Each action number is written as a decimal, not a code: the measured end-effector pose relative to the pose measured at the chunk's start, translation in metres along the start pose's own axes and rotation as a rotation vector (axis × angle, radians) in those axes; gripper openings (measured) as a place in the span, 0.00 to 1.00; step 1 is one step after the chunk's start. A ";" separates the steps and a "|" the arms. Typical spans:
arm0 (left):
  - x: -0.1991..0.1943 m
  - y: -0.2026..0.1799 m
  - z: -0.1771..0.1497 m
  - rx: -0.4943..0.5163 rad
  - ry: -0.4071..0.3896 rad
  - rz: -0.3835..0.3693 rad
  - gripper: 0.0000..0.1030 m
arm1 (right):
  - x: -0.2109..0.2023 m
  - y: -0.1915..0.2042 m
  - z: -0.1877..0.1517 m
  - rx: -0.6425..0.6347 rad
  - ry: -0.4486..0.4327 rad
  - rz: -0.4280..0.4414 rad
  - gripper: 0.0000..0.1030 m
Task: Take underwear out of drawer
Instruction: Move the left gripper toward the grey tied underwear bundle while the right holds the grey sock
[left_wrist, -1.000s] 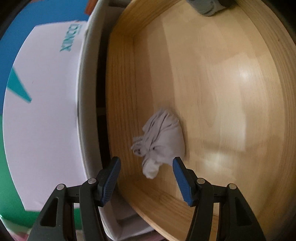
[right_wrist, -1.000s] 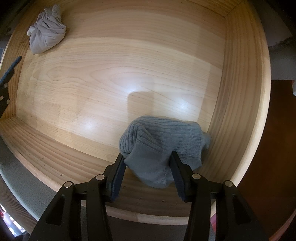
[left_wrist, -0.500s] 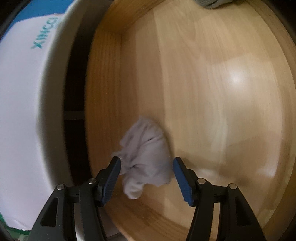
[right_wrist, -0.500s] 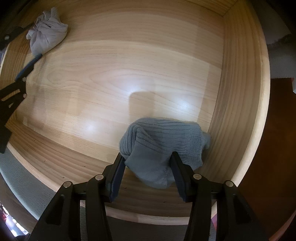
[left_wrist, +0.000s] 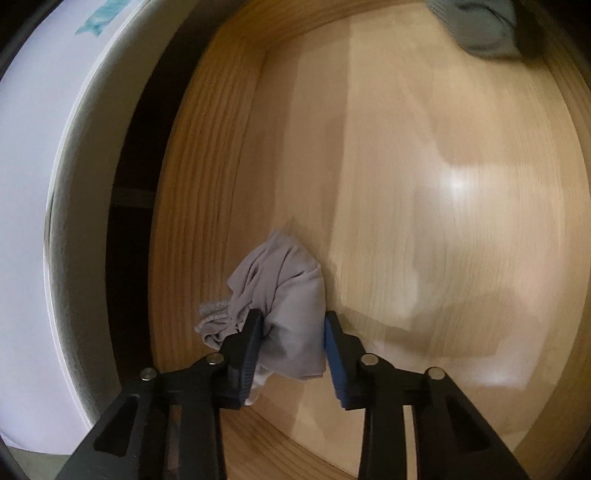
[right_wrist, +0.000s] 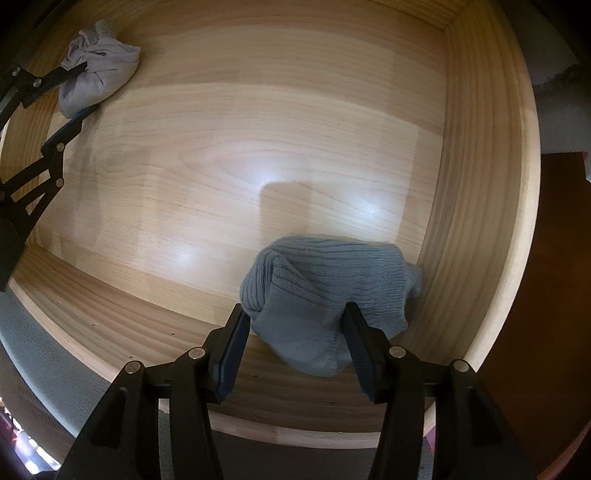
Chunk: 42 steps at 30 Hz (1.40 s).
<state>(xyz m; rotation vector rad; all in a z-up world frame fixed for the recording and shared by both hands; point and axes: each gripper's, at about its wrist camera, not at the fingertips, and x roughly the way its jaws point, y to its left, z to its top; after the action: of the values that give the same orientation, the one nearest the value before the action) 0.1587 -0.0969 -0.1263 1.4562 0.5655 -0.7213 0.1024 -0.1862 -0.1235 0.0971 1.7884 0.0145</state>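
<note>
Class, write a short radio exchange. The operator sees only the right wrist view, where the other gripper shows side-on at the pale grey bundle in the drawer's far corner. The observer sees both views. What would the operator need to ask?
Operator: In my view the left gripper is side-on at the pale grey bundle. Do both pads hold it?
Observer: Yes. The left wrist view shows its jaws have just closed, and both pads press into the bundle's sides.
Operator: Is any cloth left outside the grip?
Observer: A ruffled edge sticks out past the finger on the picture's left, toward the drawer wall.
</note>
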 end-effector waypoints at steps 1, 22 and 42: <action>-0.001 0.002 0.000 -0.014 0.008 -0.011 0.31 | 0.000 0.000 0.000 0.001 0.000 0.000 0.49; 0.003 0.036 0.000 -0.283 0.229 -0.335 0.22 | -0.002 0.000 -0.002 -0.003 -0.011 0.003 0.49; -0.030 0.116 -0.019 -0.670 0.128 -0.478 0.62 | -0.007 0.002 -0.007 -0.008 -0.029 0.019 0.49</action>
<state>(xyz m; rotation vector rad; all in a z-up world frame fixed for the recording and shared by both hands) 0.2247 -0.0778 -0.0264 0.7448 1.1534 -0.7107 0.0974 -0.1843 -0.1151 0.1081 1.7586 0.0342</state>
